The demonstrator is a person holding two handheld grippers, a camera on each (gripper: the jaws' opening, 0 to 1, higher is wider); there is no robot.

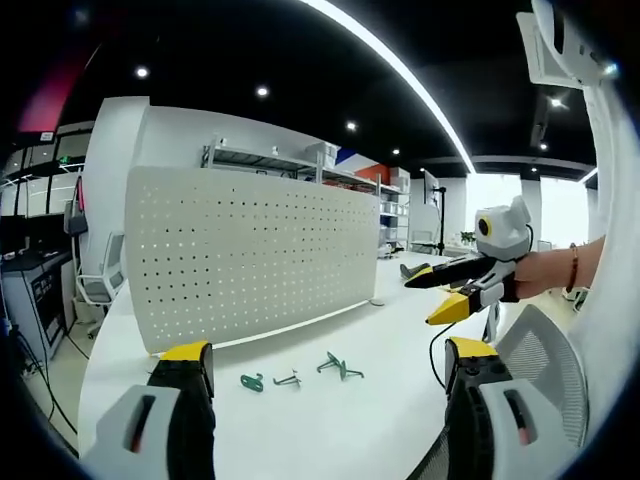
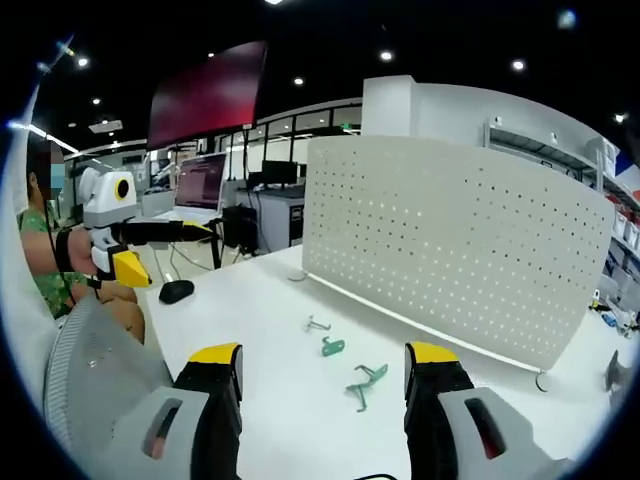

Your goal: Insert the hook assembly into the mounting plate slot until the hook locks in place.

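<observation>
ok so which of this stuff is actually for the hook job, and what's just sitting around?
For the job:
- white pegboard panel, standing upright on the table
- three green hooks lying before it
- left gripper and right gripper, both open

Just lying about:
- black computer mouse
- monitor on the desk behind
- metal shelving

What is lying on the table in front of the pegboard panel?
Three small hooks lie on the white table before the pegboard: a green one, a grey wire one, and a larger green one. The panel hides whatever is directly behind it.

Matt perforated panel (image 1: 250, 255), glossy tabletop (image 1: 330, 410)
</observation>
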